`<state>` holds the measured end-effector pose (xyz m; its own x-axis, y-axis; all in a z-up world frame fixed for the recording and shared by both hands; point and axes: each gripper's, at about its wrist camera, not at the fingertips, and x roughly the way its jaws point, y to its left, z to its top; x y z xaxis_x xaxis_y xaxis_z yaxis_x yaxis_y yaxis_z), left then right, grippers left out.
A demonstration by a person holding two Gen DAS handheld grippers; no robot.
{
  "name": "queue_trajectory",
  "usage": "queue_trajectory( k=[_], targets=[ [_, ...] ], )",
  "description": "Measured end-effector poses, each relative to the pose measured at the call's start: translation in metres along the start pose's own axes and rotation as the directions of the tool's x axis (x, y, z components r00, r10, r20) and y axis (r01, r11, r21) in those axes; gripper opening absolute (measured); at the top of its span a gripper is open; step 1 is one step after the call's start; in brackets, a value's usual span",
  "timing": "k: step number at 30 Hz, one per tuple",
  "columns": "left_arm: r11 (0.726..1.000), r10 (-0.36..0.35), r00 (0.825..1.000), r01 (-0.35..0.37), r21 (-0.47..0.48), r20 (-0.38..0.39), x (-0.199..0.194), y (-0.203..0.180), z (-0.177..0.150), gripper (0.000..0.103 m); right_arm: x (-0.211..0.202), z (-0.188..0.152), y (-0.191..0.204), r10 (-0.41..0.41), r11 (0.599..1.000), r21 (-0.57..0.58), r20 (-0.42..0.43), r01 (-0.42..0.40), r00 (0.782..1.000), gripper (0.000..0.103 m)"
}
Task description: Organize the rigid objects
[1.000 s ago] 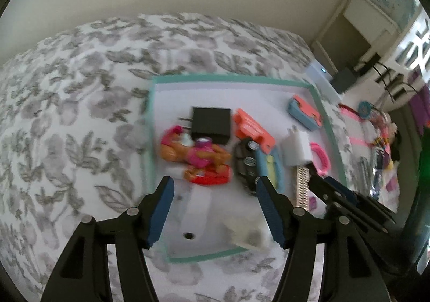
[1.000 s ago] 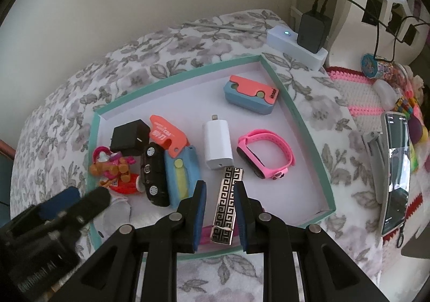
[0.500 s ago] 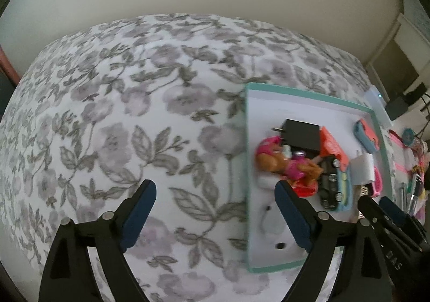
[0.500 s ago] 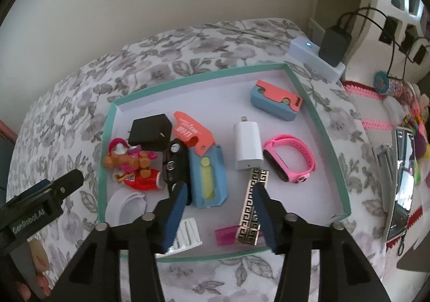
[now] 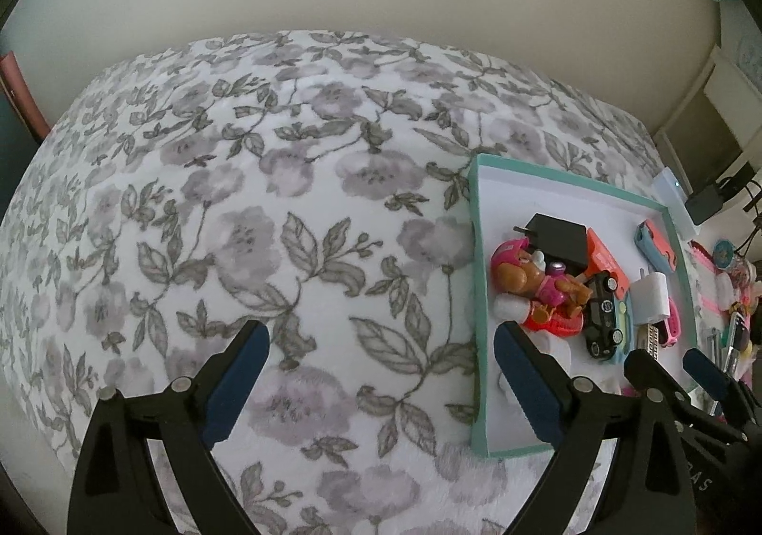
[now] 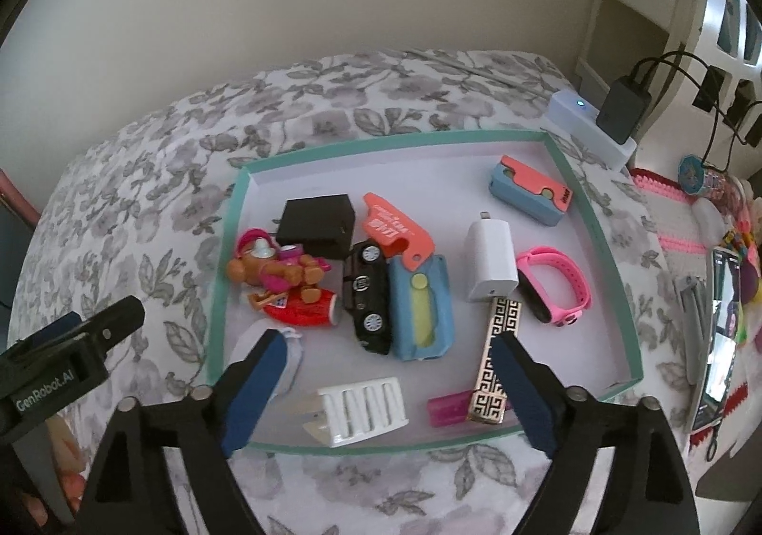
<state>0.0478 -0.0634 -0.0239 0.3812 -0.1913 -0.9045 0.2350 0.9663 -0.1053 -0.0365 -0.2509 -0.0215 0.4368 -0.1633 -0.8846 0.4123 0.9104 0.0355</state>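
Note:
A teal-rimmed tray [image 6: 595,225] on the floral bedspread holds a gold-and-black patterned bar [image 6: 495,358], a white ribbed piece [image 6: 362,408], a white charger [image 6: 490,263], a pink watch band [image 6: 557,287], a black toy car [image 6: 366,297], a black adapter [image 6: 316,225] and a doll figure [image 6: 276,268]. My right gripper [image 6: 388,342] hovers over the tray's near side. Its jaws are opening and its pads press on nothing; the bar lies by the right finger. My left gripper [image 5: 378,335] stands open over bare bedspread, left of the tray [image 5: 476,297].
Beyond the tray's far right corner sits a white power strip [image 6: 590,125] with a black adapter plugged in. A phone [image 6: 721,335] and small trinkets lie on a crochet mat to the right. A plain wall runs behind the bed.
The right gripper let go of the patterned bar, which now lies in the tray, and spread its jaws wide. The left gripper slid left off the tray onto the bedspread and widened.

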Motion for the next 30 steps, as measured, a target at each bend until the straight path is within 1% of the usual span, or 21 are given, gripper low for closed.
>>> queue_trajectory(
  k=[1, 2, 3, 10, 12, 16, 19, 22, 25, 30],
  targets=[
    [1.0, -0.003, 1.0, 0.003, -0.002, 0.0, -0.001, 0.001, -0.001, 0.096, -0.001, -0.001, 0.002, -0.002, 1.0, -0.005, 0.004, 0.002, 1.0, 0.098],
    [1.0, -0.004, 1.0, 0.004, -0.002, 0.002, -0.002, 0.002, -0.002, 0.096, -0.001, -0.002, 0.003, -0.003, 1.0, -0.007, 0.007, 0.003, 1.0, 0.102],
    [1.0, -0.004, 1.0, 0.004, -0.002, 0.002, -0.003, 0.004, -0.003, 0.096, -0.002, -0.002, 0.004, -0.002, 1.0, -0.009, 0.01, 0.002, 1.0, 0.103],
    [1.0, -0.011, 1.0, 0.011, 0.001, 0.019, -0.014, 0.013, -0.01, 0.096, -0.006, -0.007, 0.008, 0.0, 1.0, -0.005, 0.014, 0.0, 1.0, 0.103],
    [1.0, -0.017, 0.999, 0.017, 0.002, 0.03, -0.018, 0.014, -0.012, 0.096, -0.008, -0.008, 0.009, 0.0, 1.0, -0.01, 0.017, 0.0, 1.0, 0.103],
    [1.0, -0.007, 0.999, 0.006, 0.018, 0.052, -0.026, 0.014, -0.015, 0.096, -0.014, -0.01, 0.012, -0.001, 1.0, -0.02, 0.025, 0.001, 1.0, 0.103],
    [1.0, -0.008, 0.998, 0.007, 0.01, 0.07, -0.032, 0.016, -0.016, 0.096, -0.018, -0.012, 0.014, 0.002, 1.0, -0.022, 0.031, -0.001, 1.0, 0.103],
    [1.0, 0.007, 0.997, -0.006, -0.011, 0.077, -0.035, 0.02, -0.018, 0.096, -0.021, -0.013, 0.015, 0.001, 1.0, -0.022, 0.033, 0.0, 0.999, 0.103],
    [1.0, 0.027, 0.996, -0.026, -0.01, 0.088, -0.039, 0.022, -0.02, 0.096, -0.023, -0.014, 0.015, 0.005, 1.0, -0.022, 0.035, -0.004, 0.999, 0.103],
    [1.0, 0.007, 0.996, -0.007, -0.005, 0.085, -0.042, 0.022, -0.022, 0.096, -0.027, -0.016, 0.018, 0.015, 1.0, -0.029, 0.039, -0.013, 0.999, 0.103]
  ],
)
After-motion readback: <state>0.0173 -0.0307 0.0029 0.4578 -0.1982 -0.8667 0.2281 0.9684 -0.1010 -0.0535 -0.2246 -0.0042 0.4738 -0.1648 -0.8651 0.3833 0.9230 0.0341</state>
